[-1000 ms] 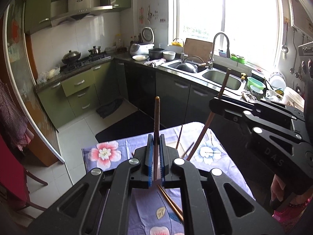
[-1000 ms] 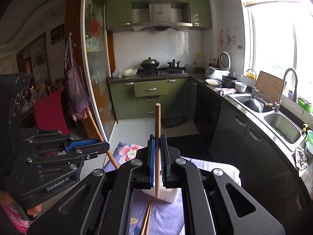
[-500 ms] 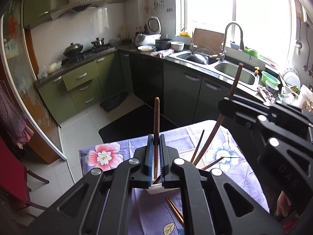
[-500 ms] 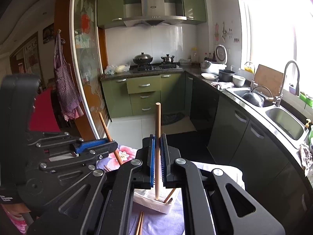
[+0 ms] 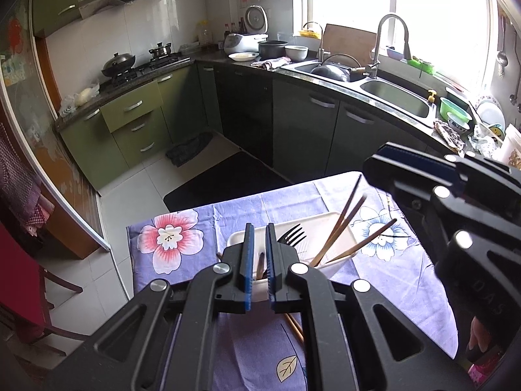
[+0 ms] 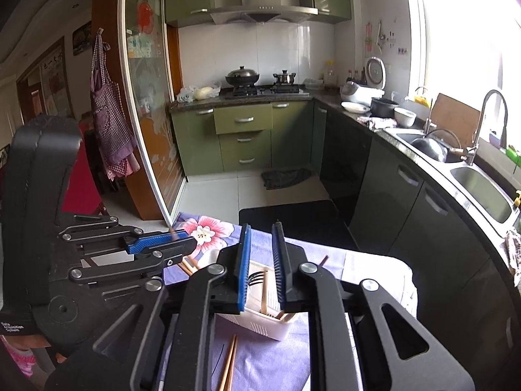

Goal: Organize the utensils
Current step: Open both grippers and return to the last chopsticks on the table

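Note:
A white utensil basket (image 5: 325, 224) (image 6: 260, 325) stands on the floral tablecloth and holds several brown chopsticks (image 5: 342, 228) and a black fork (image 5: 291, 236). My left gripper (image 5: 258, 260) is open and empty just above the basket's near end, with a dark chopstick end (image 5: 260, 260) standing in the basket between its jaws. My right gripper (image 6: 262, 267) is open and empty above the basket; a chopstick (image 6: 264, 290) stands in the basket below it. Two more chopsticks (image 6: 229, 361) (image 5: 294, 327) lie on the cloth beside the basket.
The table with the purple floral cloth (image 5: 176, 241) ends near a tiled floor and a black mat (image 5: 224, 179). Green kitchen cabinets, a stove and a sink counter (image 5: 390, 97) lie beyond. A red chair (image 5: 19, 293) stands at the left.
Both grippers have opened and let go of their chopsticks, which now stand in the basket. Both grippers have come lower, close over the basket.

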A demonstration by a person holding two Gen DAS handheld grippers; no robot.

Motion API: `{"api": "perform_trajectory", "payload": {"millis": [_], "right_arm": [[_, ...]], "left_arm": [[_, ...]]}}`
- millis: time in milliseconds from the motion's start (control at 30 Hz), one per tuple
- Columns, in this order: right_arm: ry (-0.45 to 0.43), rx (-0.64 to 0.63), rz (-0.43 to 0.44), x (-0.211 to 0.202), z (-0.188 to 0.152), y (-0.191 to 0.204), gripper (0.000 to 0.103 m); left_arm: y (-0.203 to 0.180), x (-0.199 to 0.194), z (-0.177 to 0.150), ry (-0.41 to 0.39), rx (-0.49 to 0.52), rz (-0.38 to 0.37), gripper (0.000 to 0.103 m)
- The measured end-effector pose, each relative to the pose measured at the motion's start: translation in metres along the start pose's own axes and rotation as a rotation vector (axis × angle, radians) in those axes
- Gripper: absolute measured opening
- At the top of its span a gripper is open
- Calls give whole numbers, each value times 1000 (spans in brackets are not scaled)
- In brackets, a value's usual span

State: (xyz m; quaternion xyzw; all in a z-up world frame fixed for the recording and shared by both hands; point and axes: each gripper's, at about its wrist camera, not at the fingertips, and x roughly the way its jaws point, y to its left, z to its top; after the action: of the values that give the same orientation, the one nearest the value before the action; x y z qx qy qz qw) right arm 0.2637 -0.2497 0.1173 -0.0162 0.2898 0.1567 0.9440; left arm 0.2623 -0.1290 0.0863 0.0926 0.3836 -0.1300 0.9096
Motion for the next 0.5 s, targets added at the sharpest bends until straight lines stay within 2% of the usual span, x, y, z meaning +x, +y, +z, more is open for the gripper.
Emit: {"api": "perform_trajectory", "payload": {"millis": [133, 200, 300, 333, 400, 500], "right_arm": [[-57, -6, -2, -35, 5, 5, 17], [-84, -10, -4, -56, 2, 9, 25], [-96, -23, -1, -82, -10, 12, 26], [-91, -25, -3, -88, -18, 13, 26], [-61, -24, -7, -93, -41, 11, 33], [21, -11, -5, -84, -86, 4, 34]], "left_arm": [[-1, -22, -4, -19, 1, 3, 15], [0, -33, -8, -26, 1, 5, 19], [-1, -44, -20, -23, -12, 1, 28], [-1, -45, -29, -13, -19, -5, 30], [-2, -41, -48, 29, -30, -16, 30], [-5, -21, -82, 121, -57, -53, 30]]}}
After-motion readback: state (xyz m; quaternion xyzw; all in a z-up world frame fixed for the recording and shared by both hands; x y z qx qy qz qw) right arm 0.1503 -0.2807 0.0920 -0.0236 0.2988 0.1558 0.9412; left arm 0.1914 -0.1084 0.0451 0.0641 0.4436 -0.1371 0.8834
